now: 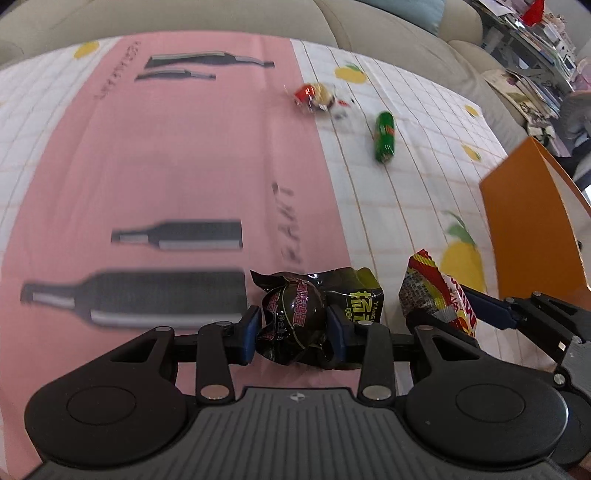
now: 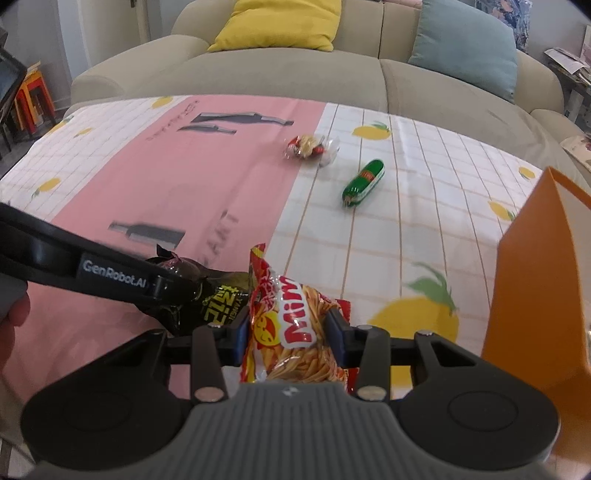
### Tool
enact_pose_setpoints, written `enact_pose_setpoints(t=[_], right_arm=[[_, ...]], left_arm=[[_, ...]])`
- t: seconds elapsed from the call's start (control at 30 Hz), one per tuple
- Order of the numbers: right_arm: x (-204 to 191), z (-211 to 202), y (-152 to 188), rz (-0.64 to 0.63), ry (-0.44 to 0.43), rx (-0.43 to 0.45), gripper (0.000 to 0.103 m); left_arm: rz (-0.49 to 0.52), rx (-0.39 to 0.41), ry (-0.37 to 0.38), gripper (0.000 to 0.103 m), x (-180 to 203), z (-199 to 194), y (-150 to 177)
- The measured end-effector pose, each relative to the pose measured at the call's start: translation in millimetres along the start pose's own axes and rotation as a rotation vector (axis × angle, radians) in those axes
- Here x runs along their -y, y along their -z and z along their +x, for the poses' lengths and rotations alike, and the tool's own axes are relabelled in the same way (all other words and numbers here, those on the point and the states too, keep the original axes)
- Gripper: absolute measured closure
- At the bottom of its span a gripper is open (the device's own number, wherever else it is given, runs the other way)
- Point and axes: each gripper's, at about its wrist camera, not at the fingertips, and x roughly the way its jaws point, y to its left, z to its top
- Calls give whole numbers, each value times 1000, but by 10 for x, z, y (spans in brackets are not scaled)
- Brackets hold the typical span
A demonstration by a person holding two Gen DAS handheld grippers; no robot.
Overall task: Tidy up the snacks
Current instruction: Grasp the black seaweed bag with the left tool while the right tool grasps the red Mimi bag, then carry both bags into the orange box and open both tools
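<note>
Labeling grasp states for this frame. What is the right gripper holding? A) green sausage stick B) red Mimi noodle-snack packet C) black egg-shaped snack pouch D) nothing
B: in the right wrist view the right gripper is shut on the red Mimi packet, while the black pouch sits in the left gripper and the green sausage stick lies loose on the tablecloth.

A cloth point(image 2: 207, 177) with a pink band printed with dark bottles and a white grid dotted with lemons covers the counter. Behind it stands a beige sofa point(image 2: 424, 81) carrying a yellow cushion point(image 2: 280, 22) and a pale blue cushion point(image 2: 465, 40). Red and orange stools point(image 2: 31, 99) stand at the far left, and cluttered shelves point(image 1: 532, 48) at the right.
</note>
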Motion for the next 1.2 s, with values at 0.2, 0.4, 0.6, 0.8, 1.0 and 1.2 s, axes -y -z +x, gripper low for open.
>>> enact_pose_setpoints(t=[0.2, 0.4, 0.6, 0.8, 1.0, 1.2], right_arm=[[-27, -81, 144, -33, 15, -2, 61], [-62, -86, 184, -53, 22, 10, 54], [-53, -83, 207, -49, 48, 9, 41], [-75, -22, 225, -51, 37, -19, 47], [-81, -33, 230, -55, 41, -13, 52], [-59, -94, 205, -41, 45, 1, 60]], left_arm=[[-16, 14, 46, 60, -57, -55, 151], [-22, 38, 43, 49, -73, -21, 180], [-37, 56, 48, 39, -75, 23, 208], [19, 73, 38, 42, 28, 50, 233], [32, 66, 54, 61, 78, 45, 255], [21, 88, 61, 62, 109, -53, 256]])
